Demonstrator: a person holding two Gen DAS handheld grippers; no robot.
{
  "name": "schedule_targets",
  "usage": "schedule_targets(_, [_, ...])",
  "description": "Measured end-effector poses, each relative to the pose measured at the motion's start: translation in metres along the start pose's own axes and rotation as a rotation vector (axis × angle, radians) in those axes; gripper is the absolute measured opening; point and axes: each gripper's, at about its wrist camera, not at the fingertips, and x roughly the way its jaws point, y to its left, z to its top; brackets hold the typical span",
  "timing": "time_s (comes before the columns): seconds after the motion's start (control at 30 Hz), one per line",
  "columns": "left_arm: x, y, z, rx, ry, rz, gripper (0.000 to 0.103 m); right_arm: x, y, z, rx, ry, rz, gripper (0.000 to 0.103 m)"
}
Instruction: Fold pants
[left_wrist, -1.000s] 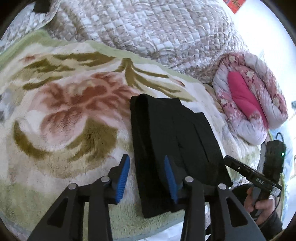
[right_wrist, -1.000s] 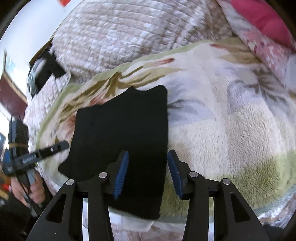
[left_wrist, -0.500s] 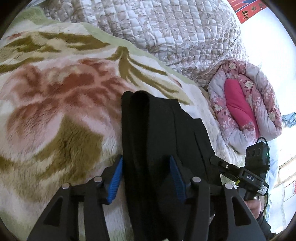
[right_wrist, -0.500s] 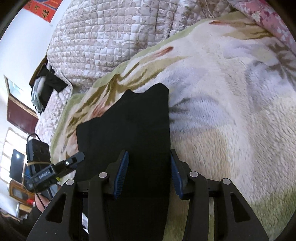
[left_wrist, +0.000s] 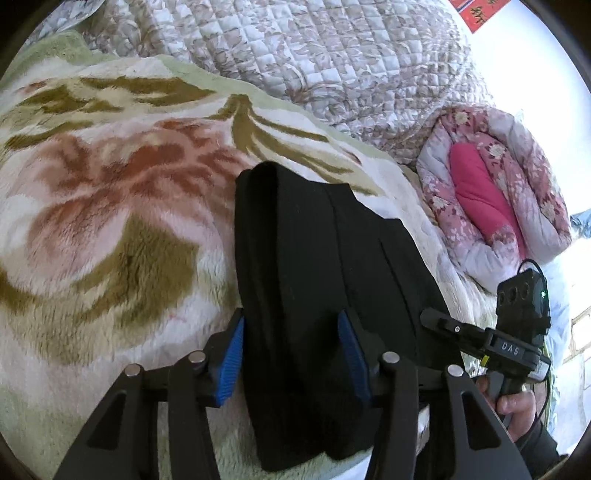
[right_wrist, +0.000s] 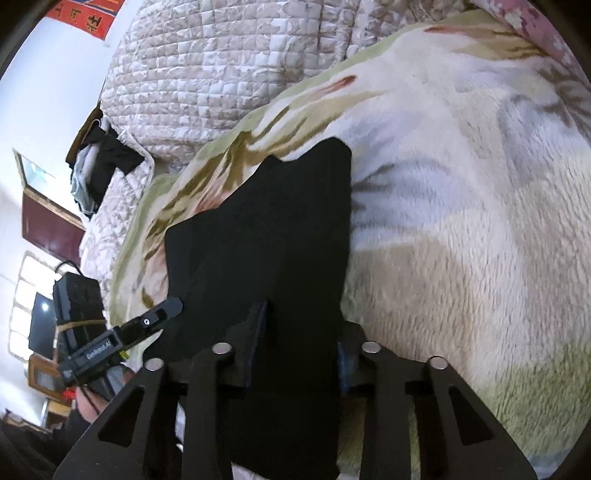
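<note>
The black pants (left_wrist: 317, 266) lie folded in a long stack on the floral fleece blanket (left_wrist: 110, 229). My left gripper (left_wrist: 291, 354) is open, its blue pads (left_wrist: 231, 358) straddling the near left edge of the stack. In the right wrist view the pants (right_wrist: 273, 229) run away from me, and my right gripper (right_wrist: 301, 354) is open with the near right edge of the stack between its jaws. The right gripper also shows in the left wrist view (left_wrist: 439, 323), and the left one in the right wrist view (right_wrist: 162, 314). Whether the pads touch the cloth is unclear.
A quilted beige cover (left_wrist: 314, 62) is heaped behind the blanket. A rolled pink floral quilt (left_wrist: 491, 192) lies at the right. Dark clothes (right_wrist: 99, 166) lie at the far left of the bed. The bed's near edge is just below the pants.
Both grippers have moved forward onto the near end of the pants, so the stack now sits between each pair of fingers. The pants themselves look unmoved.
</note>
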Motion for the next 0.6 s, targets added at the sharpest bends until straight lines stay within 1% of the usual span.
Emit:
schedule_targets(0.03, [0.001,-0.001,0.002,0.001,0.002,0.01,0.046,0.0,0.001,0.001,0.0,-0.001,-0.01,0.025])
schedule_targets(0.07, [0.001,-0.003,0.002,0.0,0.006,0.017,0.045,0.0,0.003,0.001,0.0,-0.002,-0.021,0.022])
schedule_targets(0.1, [0.0,-0.006,0.003,0.005,0.009,0.025,0.04,-0.003,0.008,0.001,-0.014,-0.006,-0.035,0.018])
schedule_targets(0.13, [-0.004,-0.009,0.002,0.016,0.004,0.037,0.035,-0.005,0.011,0.001,-0.024,-0.011,-0.04,0.017])
schedule_targets(0.23, [-0.017,-0.019,0.003,0.039,-0.013,0.052,0.026,-0.016,0.026,0.001,-0.054,-0.035,-0.043,0.016])
schedule_targets(0.3, [-0.024,-0.026,0.005,0.057,-0.023,0.055,0.024,-0.023,0.039,0.004,-0.082,-0.052,-0.035,0.016])
schedule_targets(0.43, [-0.036,-0.04,0.013,0.106,-0.053,0.061,0.023,-0.029,0.062,0.013,-0.146,-0.072,-0.026,0.016])
schedule_targets(0.6, [-0.047,-0.038,0.044,0.123,-0.102,0.064,0.023,-0.019,0.077,0.039,-0.184,-0.089,-0.012,0.016])
